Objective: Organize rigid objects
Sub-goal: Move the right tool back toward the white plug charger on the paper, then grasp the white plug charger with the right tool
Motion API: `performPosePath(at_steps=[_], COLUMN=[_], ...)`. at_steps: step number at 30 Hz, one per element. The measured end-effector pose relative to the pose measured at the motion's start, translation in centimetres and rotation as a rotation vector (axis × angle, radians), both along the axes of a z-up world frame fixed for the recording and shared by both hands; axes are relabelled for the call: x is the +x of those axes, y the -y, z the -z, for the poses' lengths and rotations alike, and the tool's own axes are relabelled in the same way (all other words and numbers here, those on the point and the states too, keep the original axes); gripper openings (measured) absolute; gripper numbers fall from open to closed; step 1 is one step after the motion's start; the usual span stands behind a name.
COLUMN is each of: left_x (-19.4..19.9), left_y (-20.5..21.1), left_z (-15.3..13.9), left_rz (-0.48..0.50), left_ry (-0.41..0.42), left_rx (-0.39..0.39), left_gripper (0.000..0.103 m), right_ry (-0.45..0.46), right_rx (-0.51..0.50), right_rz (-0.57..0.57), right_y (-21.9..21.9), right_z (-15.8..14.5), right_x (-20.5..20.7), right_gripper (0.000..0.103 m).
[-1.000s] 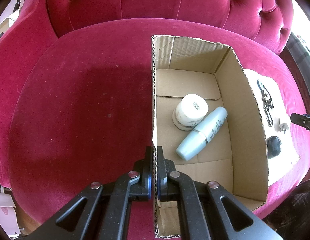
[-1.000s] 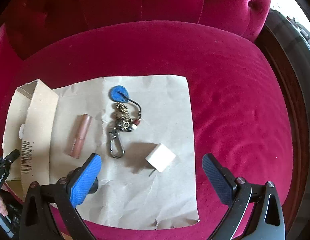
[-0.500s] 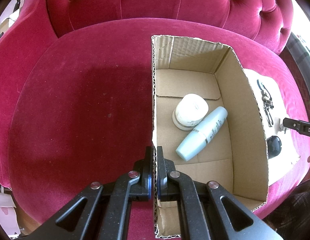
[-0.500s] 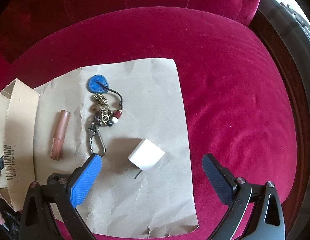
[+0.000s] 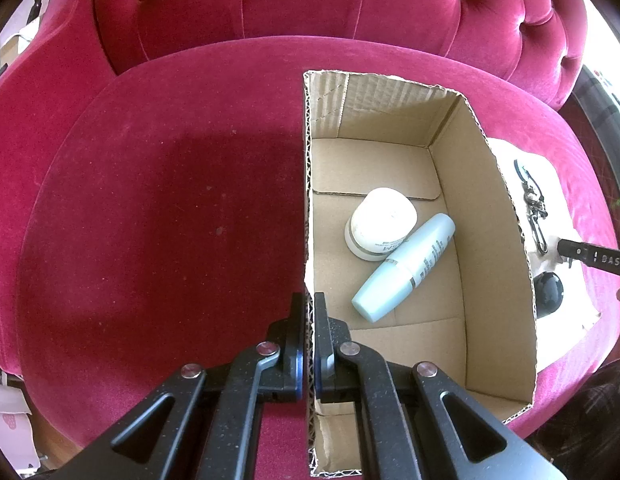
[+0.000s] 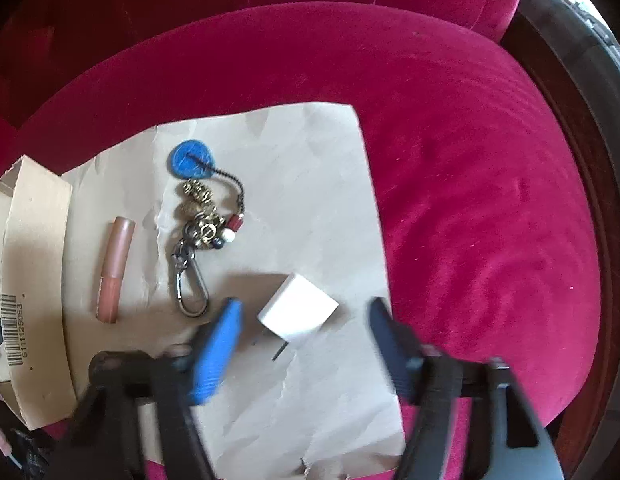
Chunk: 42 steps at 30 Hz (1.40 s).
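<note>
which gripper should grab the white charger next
Right. The right gripper is open with its fingers either side of the white charger on the paper. The left gripper is shut on the cardboard box wall, steadying it.

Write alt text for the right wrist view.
An open gripper with blue pads, blurred, straddles a white plug cube on crumpled brown paper spread over a red velvet seat. Left of it lie a keychain and a pink tube, beside a cardboard box.
</note>
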State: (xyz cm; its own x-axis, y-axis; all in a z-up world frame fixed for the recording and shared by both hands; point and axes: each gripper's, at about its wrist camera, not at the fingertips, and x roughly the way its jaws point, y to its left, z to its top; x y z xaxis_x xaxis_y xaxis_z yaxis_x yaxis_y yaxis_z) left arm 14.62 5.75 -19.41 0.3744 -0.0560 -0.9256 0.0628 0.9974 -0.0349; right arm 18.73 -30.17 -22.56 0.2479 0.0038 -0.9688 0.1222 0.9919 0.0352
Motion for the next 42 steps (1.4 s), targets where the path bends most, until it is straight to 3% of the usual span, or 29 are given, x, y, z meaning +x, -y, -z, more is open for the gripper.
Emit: performPosePath(at_steps=[1, 32, 42], left_x=[0.0, 0.1, 0.1], left_y=[0.0, -0.1, -0.2], left_z=[0.0, 0.1, 0.0], left_rz=[0.001, 0.001, 0.000], left_ry=[0.000, -0.001, -0.001], left_rx=[0.001, -0.001, -0.001], left_gripper=[0.003, 0.003, 0.003], right_ry=[-0.002, 0.024, 0.081], right_rx=[-0.003, -0.029, -0.005], right_rz=[-0.008, -0.056, -0.120], right_y=[-0.1, -2.6, -5.0], right_z=[0.1, -3.3, -6.8], right_x=[0.1, -2.2, -2.9], right_gripper=[0.040, 0.040, 0.040])
